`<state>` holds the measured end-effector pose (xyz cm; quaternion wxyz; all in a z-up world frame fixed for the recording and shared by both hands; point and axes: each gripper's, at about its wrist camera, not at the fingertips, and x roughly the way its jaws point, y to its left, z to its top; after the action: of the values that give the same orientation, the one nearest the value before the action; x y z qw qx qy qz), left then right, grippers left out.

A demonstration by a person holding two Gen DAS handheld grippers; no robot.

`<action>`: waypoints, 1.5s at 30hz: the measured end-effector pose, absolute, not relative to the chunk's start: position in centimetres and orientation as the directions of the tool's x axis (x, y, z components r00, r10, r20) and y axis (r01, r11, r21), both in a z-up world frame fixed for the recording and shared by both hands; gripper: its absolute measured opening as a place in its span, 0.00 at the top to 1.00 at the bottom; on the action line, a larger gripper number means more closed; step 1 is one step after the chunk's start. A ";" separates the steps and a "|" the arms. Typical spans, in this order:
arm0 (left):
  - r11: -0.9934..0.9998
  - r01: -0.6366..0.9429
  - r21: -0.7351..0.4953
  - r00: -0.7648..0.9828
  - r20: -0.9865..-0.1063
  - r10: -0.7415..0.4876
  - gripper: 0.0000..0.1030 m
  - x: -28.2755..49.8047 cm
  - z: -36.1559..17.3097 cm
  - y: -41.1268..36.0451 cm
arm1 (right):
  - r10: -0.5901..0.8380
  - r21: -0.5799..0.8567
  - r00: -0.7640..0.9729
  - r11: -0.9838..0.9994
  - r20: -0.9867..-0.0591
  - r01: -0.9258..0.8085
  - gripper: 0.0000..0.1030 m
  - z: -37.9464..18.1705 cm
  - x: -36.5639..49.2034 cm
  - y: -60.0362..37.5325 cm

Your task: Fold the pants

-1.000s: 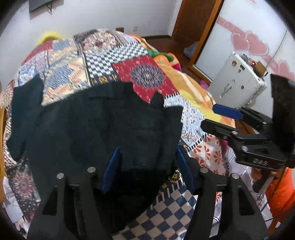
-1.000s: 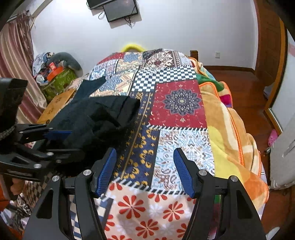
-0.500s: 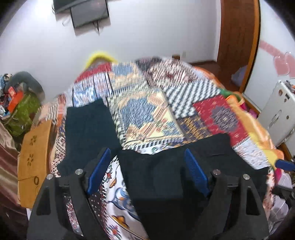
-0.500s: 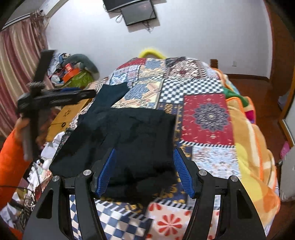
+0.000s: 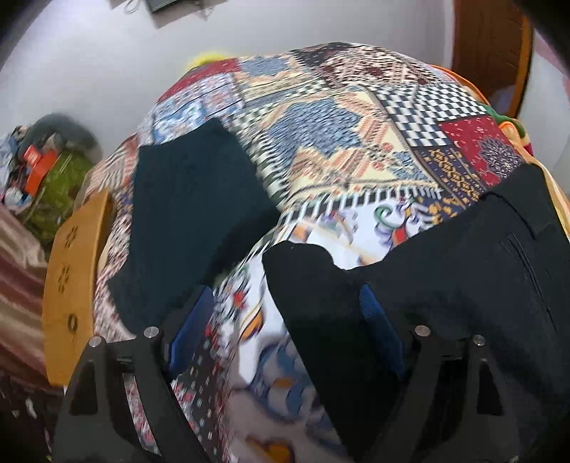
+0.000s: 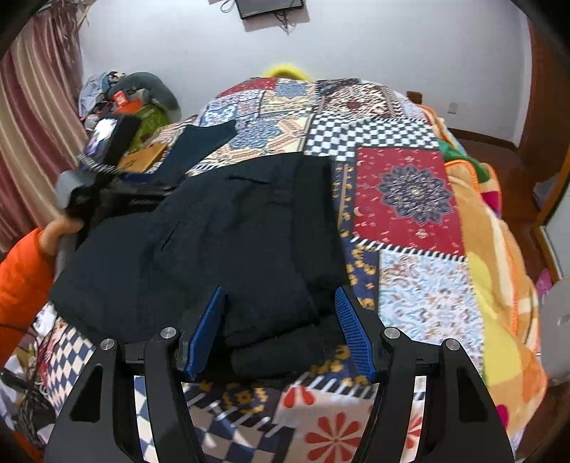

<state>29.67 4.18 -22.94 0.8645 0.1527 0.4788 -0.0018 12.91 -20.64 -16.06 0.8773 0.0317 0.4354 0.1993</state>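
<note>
Folded black pants lie on the patchwork bedspread between the spread, empty right gripper; the left gripper has just been opening wide, gripping nothing.

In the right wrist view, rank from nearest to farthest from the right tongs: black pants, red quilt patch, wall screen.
1. Black pants: folded on the bed, their near edge between the open right tongs.
2. Red quilt patch: mid-bed, to the right.
3. Wall screen: on the far wall, top centre.
</note>
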 end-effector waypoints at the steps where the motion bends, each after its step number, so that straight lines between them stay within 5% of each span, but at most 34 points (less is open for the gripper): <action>1: 0.951 0.140 0.277 0.546 -0.823 0.159 0.17 28.8 -22.8 4.4 | 0.368 0.221 0.548 0.923 -0.751 -0.316 0.41 -15.8 13.0 -20.8; 9: 0.965 0.042 0.261 0.521 -0.830 0.201 0.18 20.5 -21.2 7.2 | 0.363 0.192 0.587 0.923 -0.723 -0.334 0.41 -13.4 12.2 -20.6; 21: 0.994 0.100 0.033 0.508 -0.861 -0.022 0.18 12.1 -19.1 5.1 | 0.406 0.161 0.549 0.884 -0.731 -0.440 0.41 -13.7 8.8 -17.8; 28: 0.982 0.080 0.172 0.565 -0.819 0.098 0.18 12.9 -19.3 5.1 | 0.362 0.140 0.529 0.900 -0.768 -0.414 0.65 -16.2 9.9 -18.3; 36: 0.977 0.112 0.182 0.590 -0.803 0.082 0.18 14.8 -16.8 6.3 | 0.382 0.205 0.485 0.903 -0.787 -0.378 0.65 -16.1 11.6 -20.1; 45: 0.960 0.264 0.092 0.582 -0.809 -0.083 0.18 23.0 -15.0 2.4 | 0.402 0.217 0.542 0.902 -0.738 -0.373 0.64 -14.3 16.4 -20.2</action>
<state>23.05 2.42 -14.96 0.8835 0.1017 0.4467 -0.0982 16.37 -20.22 -14.26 0.8779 0.0168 0.4246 0.2207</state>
